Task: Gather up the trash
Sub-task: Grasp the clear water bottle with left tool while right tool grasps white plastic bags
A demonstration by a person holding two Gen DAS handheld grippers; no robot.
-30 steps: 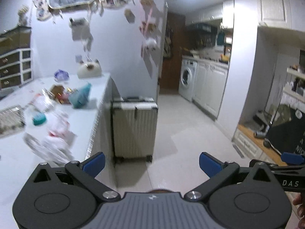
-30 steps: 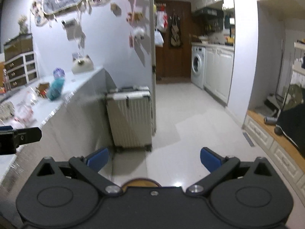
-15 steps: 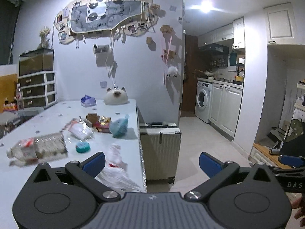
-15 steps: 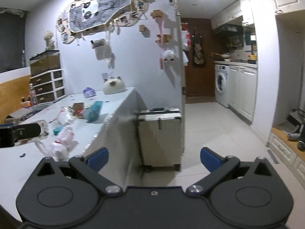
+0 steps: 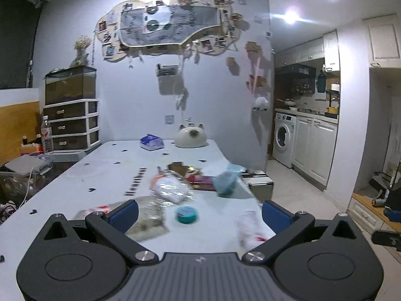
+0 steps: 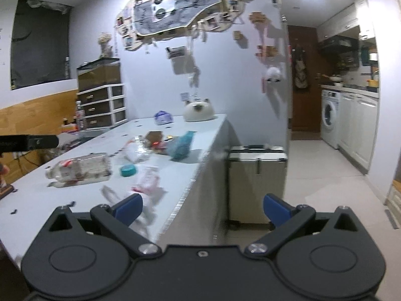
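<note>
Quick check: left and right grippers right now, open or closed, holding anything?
Left gripper: open, holding nothing, above the table's trash.
Right gripper: open, holding nothing, at the table's edge.

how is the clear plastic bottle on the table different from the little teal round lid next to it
The clear plastic bottle lies on its side, long and see-through with a red-and-white label. The teal lid sits flat, small, round and opaque. The bottle is much the larger of the two and lies farther from the table edge than the lid. Both rest on the white table among the other litter, untouched by either tongs.
</note>
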